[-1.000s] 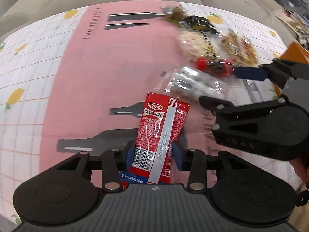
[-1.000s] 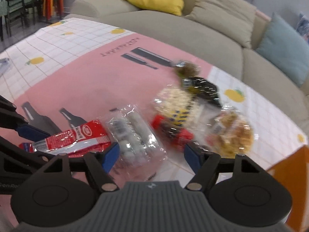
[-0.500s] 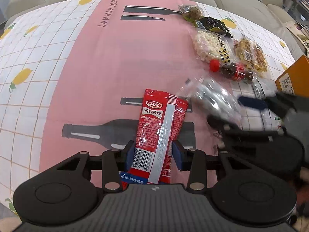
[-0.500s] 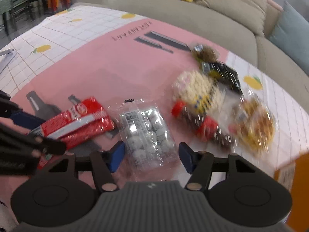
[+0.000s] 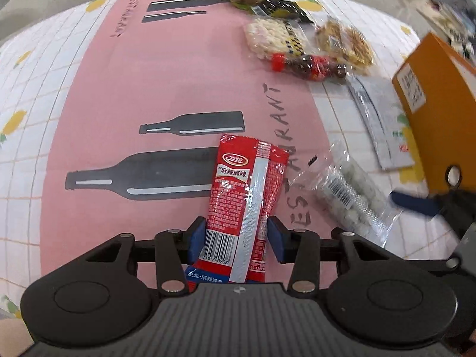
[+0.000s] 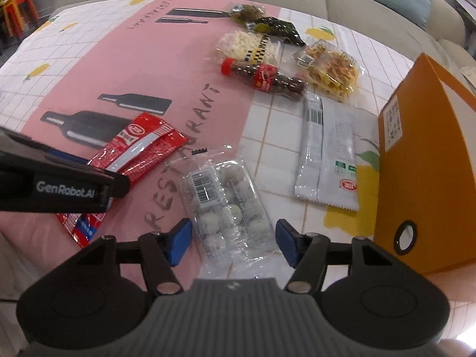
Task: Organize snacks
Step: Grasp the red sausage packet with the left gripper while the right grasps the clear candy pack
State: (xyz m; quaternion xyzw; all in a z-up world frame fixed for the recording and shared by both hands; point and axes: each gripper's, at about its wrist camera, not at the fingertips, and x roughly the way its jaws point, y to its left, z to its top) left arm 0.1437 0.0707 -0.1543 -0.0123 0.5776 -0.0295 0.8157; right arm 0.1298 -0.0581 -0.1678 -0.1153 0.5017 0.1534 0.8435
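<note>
The left tool [image 5: 236, 236] is clamped on the near end of the red packet [image 5: 248, 193], whose long axis runs near to far over the desk [image 5: 148, 68]. The right tool [image 6: 232, 239] stands open around the clear bag [image 6: 226, 205], long axis also near to far. Since half a second ago that bag sits further right, just beside the orange box [image 6: 428, 160].
</note>
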